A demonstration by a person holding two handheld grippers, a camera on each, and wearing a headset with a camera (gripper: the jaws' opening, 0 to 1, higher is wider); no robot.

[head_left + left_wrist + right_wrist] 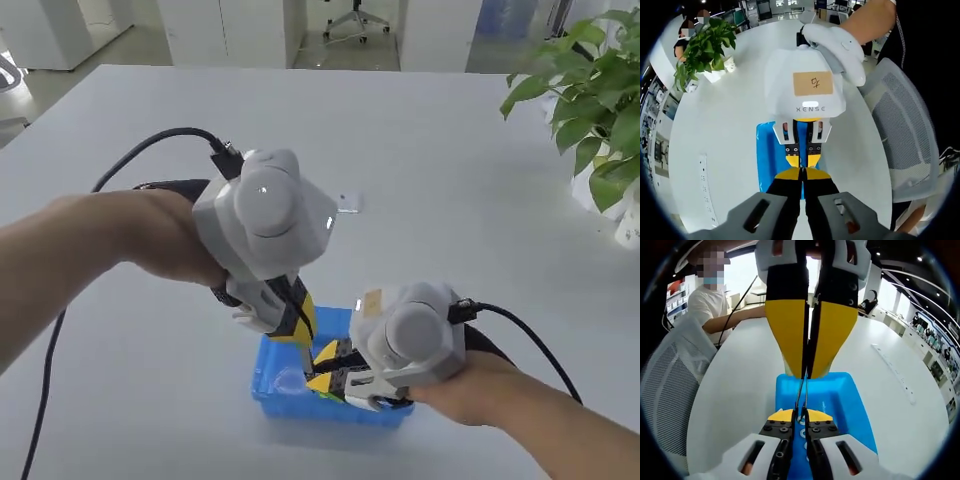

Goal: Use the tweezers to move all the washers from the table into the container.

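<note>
Over the blue container (272,396) my two grippers meet tip to tip. The left gripper (312,345) comes down from the upper left with its yellow pads closed on thin metal tweezers (803,390). From the lower right, my right gripper (326,380) pinches the same tweezers near their lower end. In the left gripper view my own jaws (801,175) are shut and the right gripper (801,161) faces them above the container (765,150). In the right gripper view my jaws (800,416) sit low over the container (850,405), beneath the left gripper (807,375). Small pale rings, possibly washers (801,432), lie on its floor.
The container stands near the front edge of a large white round table (420,150). A small white item (347,202) lies further back. A potted plant (600,110) stands at the right edge. Black cables (150,150) trail from both grippers. A person and a mesh chair (670,385) are beside the table.
</note>
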